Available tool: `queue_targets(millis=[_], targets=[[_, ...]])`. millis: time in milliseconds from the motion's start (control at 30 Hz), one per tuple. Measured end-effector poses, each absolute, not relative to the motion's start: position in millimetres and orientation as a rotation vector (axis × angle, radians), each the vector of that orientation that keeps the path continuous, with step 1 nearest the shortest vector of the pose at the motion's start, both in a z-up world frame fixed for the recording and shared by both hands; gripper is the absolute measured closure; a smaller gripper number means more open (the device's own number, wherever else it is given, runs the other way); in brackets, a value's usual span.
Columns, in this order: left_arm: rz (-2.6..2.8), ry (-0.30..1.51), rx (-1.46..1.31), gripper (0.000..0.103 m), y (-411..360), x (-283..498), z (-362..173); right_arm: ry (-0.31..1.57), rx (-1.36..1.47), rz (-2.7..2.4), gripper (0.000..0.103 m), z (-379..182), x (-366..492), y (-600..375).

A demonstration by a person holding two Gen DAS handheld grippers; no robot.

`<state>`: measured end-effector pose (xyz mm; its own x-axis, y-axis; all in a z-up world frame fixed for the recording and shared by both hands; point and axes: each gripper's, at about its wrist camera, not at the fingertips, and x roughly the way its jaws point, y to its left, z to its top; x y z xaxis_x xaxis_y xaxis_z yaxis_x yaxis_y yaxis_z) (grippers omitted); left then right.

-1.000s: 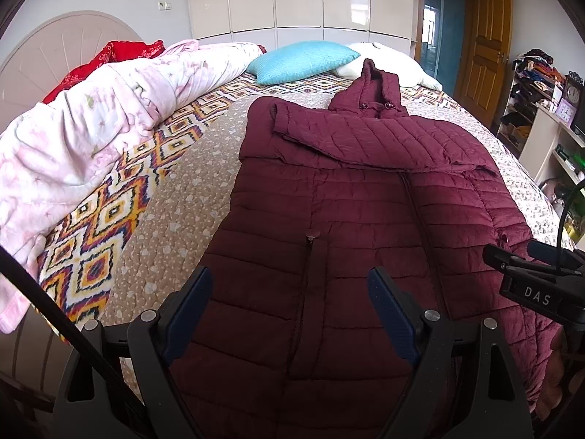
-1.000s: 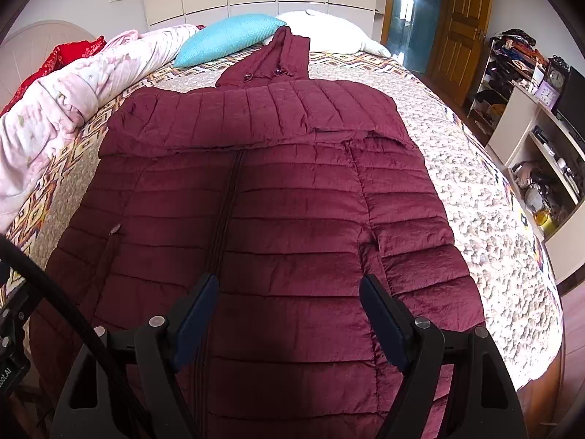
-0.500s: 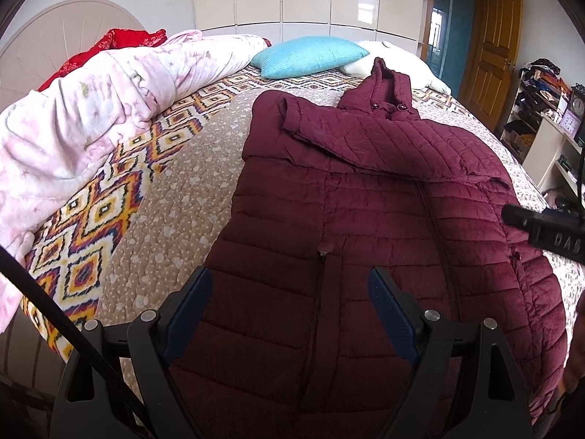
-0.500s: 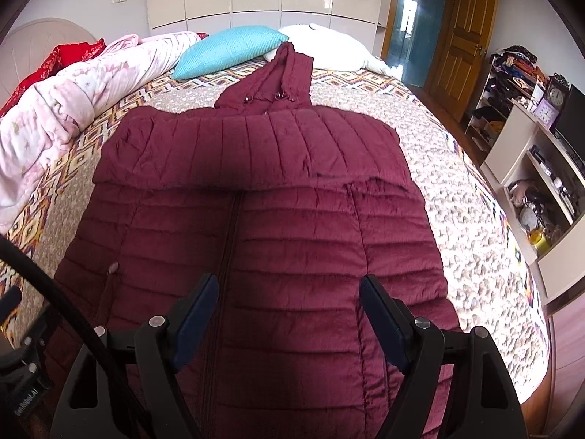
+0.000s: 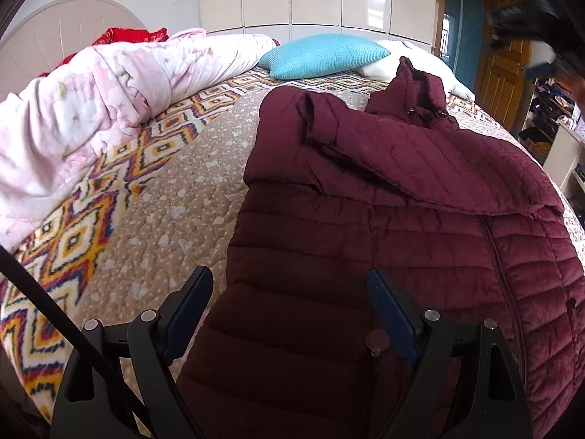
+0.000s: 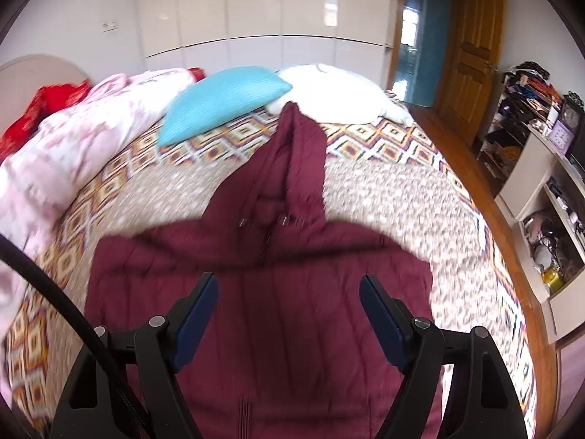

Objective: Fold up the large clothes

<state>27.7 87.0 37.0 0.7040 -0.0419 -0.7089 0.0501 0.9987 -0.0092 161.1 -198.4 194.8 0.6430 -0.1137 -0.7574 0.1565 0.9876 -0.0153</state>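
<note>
Both the left gripper point(image 5: 290, 301) and the right gripper point(image 6: 289, 301) hover with jaws wide above the maroon puffer jacket point(image 5: 384, 226), its hood point(image 6: 296, 153) ahead of them.

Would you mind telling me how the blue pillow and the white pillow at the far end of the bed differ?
The blue pillow is bright turquoise with a ribbed texture; the white pillow is plain and looks smooth. The blue pillow sits nearer the pink quilt, the white pillow nearer the door side. The maroon jacket has its hood tip reaching the white pillow, while the blue pillow lies clear of it. Both rest at the bed's far end, edges meeting.
</note>
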Motion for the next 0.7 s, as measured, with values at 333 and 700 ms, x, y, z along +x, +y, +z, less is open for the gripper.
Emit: queue_targets(millis=[333, 700], targets=[[-0.073, 0.856, -0.012, 0.016, 87, 44, 10, 0.897, 0.078, -0.248, 0.020, 176, 346, -196], [-0.118, 0.868, -0.138, 0.013, 103, 44, 7, 0.960, -0.019, -0.305, 0.020, 106, 448, -182]])
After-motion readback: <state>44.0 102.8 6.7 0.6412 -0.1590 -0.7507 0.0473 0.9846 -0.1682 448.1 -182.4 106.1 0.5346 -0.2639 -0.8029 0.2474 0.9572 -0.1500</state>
